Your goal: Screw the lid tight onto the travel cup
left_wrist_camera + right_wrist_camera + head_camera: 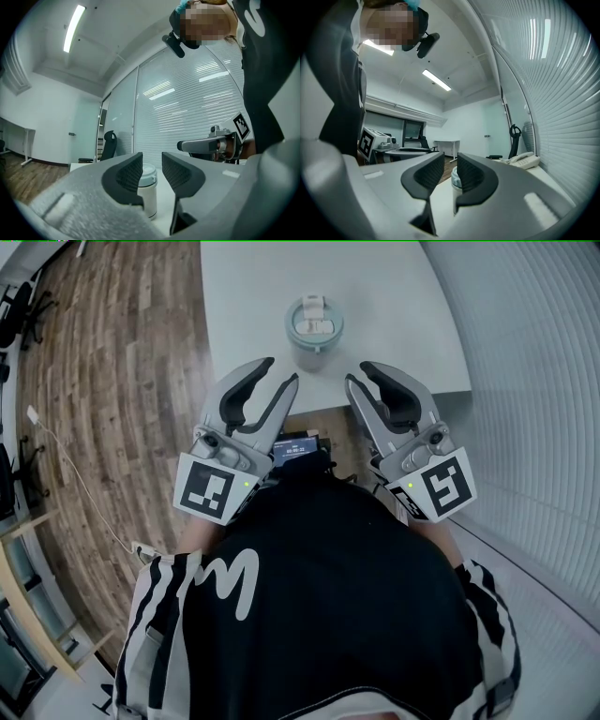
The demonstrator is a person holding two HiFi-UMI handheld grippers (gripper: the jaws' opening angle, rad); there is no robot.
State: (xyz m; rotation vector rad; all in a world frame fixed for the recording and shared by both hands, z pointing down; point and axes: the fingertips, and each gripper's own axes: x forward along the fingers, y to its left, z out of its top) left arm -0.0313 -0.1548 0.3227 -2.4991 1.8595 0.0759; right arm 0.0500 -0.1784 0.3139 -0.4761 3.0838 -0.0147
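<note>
An office: desk phone (pixel 525 161), swivel chair (pixel 109 142), blinded glass partitions (pixel 187 108).

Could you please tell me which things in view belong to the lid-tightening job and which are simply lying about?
For the job:
- pale cylindrical travel cup, with its round pale green lid on top
- grey two-jaw left tool and right tool, both short of the cup
- white table under the cup

Lying about:
- white desk telephone
- black office chair
- thin white cable on the wooden floor
</note>
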